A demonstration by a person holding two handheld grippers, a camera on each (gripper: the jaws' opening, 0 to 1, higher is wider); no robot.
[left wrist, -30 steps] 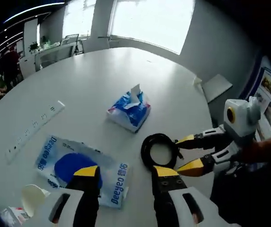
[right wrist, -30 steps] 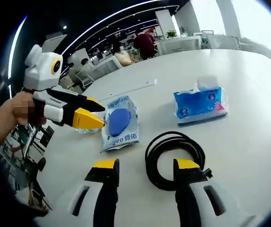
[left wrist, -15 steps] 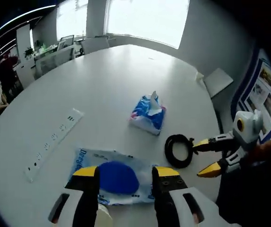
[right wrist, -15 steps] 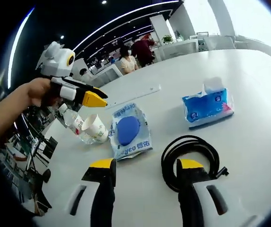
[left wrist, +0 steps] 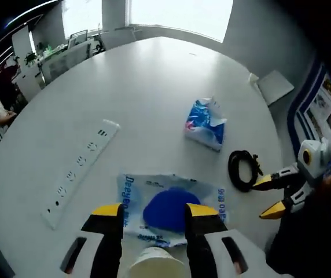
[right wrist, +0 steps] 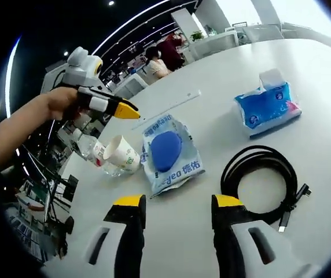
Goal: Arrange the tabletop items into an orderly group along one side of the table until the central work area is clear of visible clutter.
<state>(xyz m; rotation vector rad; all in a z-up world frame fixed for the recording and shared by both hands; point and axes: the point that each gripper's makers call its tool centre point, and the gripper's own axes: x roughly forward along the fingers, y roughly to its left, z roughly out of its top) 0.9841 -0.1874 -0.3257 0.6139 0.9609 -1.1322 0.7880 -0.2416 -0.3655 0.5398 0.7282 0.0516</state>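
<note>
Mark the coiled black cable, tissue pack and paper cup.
coiled black cable (right wrist: pixel 262 180), right gripper view, on the loop's left side
tissue pack (right wrist: pixel 268 110), right gripper view, blue front face
paper cup (right wrist: pixel 121 154), right gripper view, its side wall

right gripper (right wrist: pixel 179 204): jaws parted, nothing between them, raised above the white table (right wrist: pixel 327 104). just beyond the right jaw lies a coiled black cable (right wrist: pixel 262 180), its plug end toward the right. ahead of the jaws, a clear wipes packet (right wrist: pixel 171 155) with a blue oval patch lies flat. left of it, a paper cup (right wrist: pixel 122 153) lies on its side against what looks like a plastic bottle (right wrist: pixel 90 148), partly hidden. a blue tissue pack (right wrist: pixel 268 108) sits far right, apart from the cable. the left gripper (right wrist: pixel 125 110), held in a hand (right wrist: pixel 58 103), hangs above the cup, jaws apparently close together. a white power strip (right wrist: pixel 174 102) lies beyond.
</note>
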